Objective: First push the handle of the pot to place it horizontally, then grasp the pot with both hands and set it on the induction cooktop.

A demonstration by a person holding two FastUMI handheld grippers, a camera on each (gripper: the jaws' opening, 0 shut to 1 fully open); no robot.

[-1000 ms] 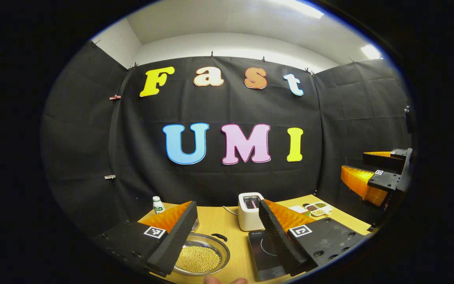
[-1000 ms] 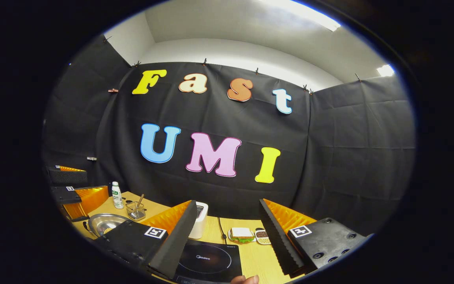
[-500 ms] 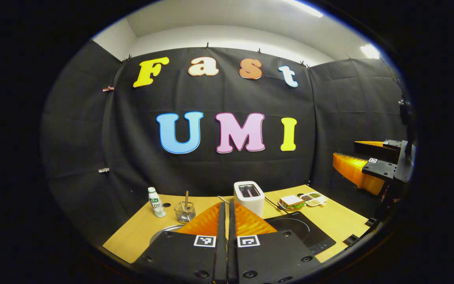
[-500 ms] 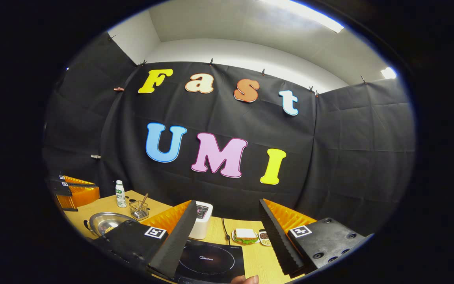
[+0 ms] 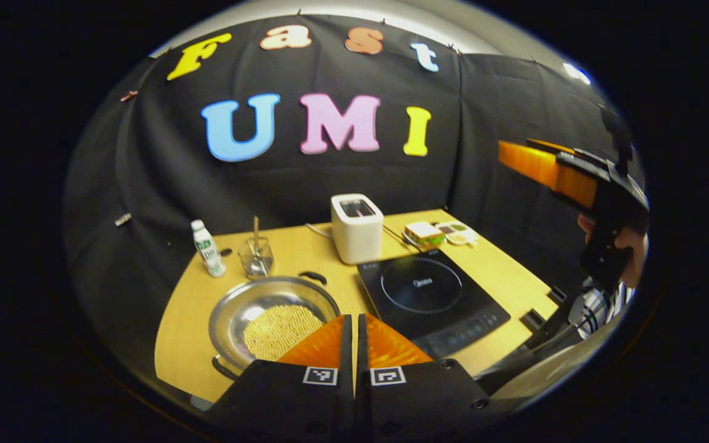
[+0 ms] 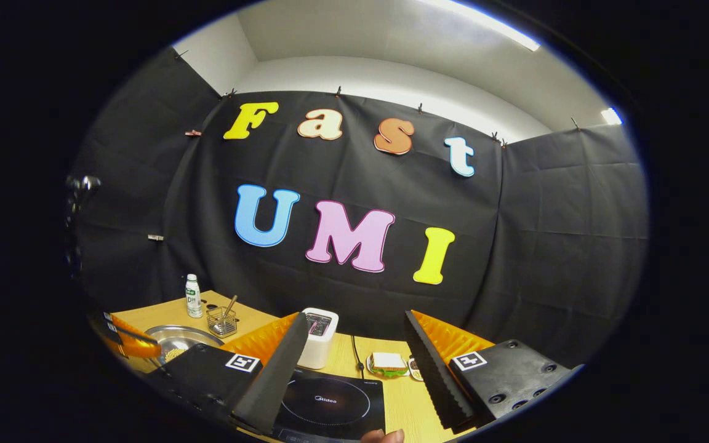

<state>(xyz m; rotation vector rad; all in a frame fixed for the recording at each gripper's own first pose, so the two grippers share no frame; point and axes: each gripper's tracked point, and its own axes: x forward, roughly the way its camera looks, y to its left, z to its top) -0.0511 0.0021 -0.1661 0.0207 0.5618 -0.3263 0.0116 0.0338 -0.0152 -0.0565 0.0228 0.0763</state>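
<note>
A steel pot (image 5: 271,307) holding yellow grains sits on the wooden table, with one black handle (image 5: 313,277) at its far right and the other at its near left rim. The black induction cooktop (image 5: 431,295) lies to its right. My left gripper (image 5: 353,317) is shut with nothing in it and hovers above the table's front edge, near the pot's right rim. My right gripper (image 6: 354,317) is open and empty above the cooktop (image 6: 330,403). The pot (image 6: 179,337) lies far left of it, with the left gripper (image 6: 130,344) beside it.
A white toaster (image 5: 356,226) stands behind the cooktop. A small bottle (image 5: 208,248) and a wire holder (image 5: 256,258) are behind the pot. A sandwich plate (image 5: 425,234) and small dishes sit at the back right. A hand (image 5: 628,246) holds the right gripper (image 5: 545,167).
My left gripper went from open to shut, then rose and tilted down, bringing the pot and cooktop fully into sight. The right gripper stayed open and barely moved.
</note>
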